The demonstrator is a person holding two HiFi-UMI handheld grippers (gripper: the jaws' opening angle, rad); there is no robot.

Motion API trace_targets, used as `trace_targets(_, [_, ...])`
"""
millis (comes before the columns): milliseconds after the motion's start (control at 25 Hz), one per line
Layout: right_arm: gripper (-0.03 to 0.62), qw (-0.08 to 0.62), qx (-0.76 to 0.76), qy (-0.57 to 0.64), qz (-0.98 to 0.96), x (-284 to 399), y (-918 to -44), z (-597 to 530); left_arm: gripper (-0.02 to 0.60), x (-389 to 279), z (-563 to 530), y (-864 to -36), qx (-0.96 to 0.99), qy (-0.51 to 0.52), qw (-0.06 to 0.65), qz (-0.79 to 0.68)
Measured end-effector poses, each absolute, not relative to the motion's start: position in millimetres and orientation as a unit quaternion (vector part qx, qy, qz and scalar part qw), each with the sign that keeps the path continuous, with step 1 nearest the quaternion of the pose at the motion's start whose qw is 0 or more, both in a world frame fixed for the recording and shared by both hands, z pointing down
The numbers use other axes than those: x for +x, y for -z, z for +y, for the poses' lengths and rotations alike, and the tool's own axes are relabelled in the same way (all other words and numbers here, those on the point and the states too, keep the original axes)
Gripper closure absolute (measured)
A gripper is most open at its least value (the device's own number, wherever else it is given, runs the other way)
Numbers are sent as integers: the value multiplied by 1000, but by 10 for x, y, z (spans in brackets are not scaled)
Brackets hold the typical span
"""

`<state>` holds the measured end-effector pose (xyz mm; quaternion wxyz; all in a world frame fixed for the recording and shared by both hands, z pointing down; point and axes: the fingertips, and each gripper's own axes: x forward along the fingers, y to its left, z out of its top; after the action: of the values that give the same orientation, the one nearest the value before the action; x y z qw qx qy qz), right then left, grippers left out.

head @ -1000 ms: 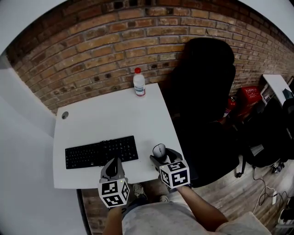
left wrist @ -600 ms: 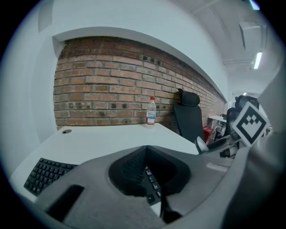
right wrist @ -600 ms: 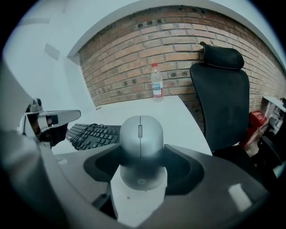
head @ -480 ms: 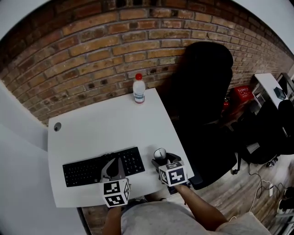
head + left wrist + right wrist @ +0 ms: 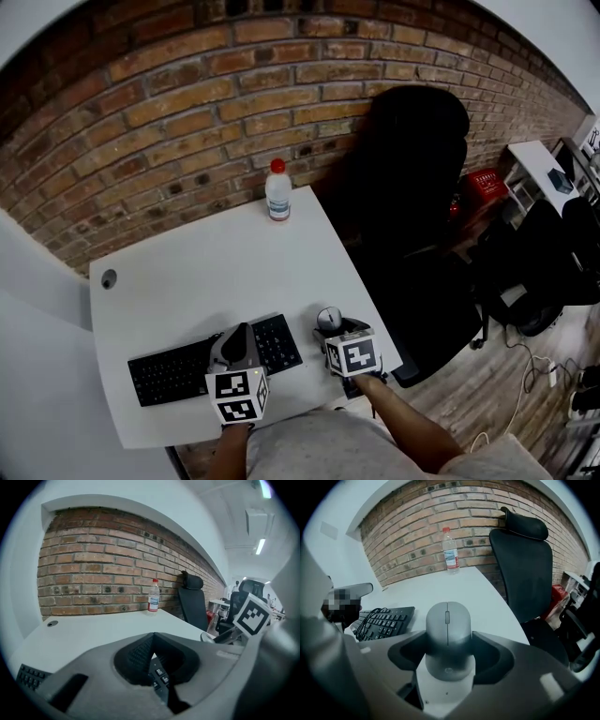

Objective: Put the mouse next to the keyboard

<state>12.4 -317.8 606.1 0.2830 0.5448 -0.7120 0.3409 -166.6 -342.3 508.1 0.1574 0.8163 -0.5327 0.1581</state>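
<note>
Your work surface is a white rectangular desk set against a red-brown brick wall. Locate the grey rounded plastic mouse near the desk's front right edge, just beside the right end of the black flat plastic keyboard, with a narrow strip of desk between them; its scroll wheel end points toward the wall. Your right gripper has its jaws clamped on the mouse, one pad against each flank; the views do not show whether the mouse rests on the desk or is raised off it. Your left gripper hangs over the keyboard's right half; its jaws are together, tips meeting, with nothing between them; keys show through the gap below the tips. Farther back, a clear plastic bottle with a red cap stands upright at the desk's rear edge, close to the wall; a round grey cable port sits near the rear left corner; a black high-backed office chair stands just off the desk's right side.
</note>
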Motion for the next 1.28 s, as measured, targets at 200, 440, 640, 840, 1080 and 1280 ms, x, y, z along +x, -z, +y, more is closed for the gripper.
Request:
trace_targets(200, [286, 288, 549, -342, -706, 89, -6105, -3272, 586, -1672, -3517, -5096, 821, -160, 159, -525])
trace_targets(440, [287, 295, 556, -335, -702, 42, -6162, -3335, 586, -1726, -3616, -5142, 820, -164, 165, -522])
trace_targets(640, [287, 303, 568, -320, -695, 31, -6183, -3356, 586, -1741, -3672, -5174, 821, -167, 168, -519])
trace_targets(840, [283, 307, 575, -309, -693, 33, -6220, -3351, 586, -1735, -3683, -5141, 821, -164, 165, -521])
trace_targets(1080, [270, 301, 564, -312, -703, 7, -6185, -3339, 586, -1778, -3608, -5131, 817, -162, 165, -529])
trace_targets(1280, [266, 283, 558, -316, -713, 18, -6091, -3330, 586, -1829, -3498, -5117, 810, -161, 166, -538])
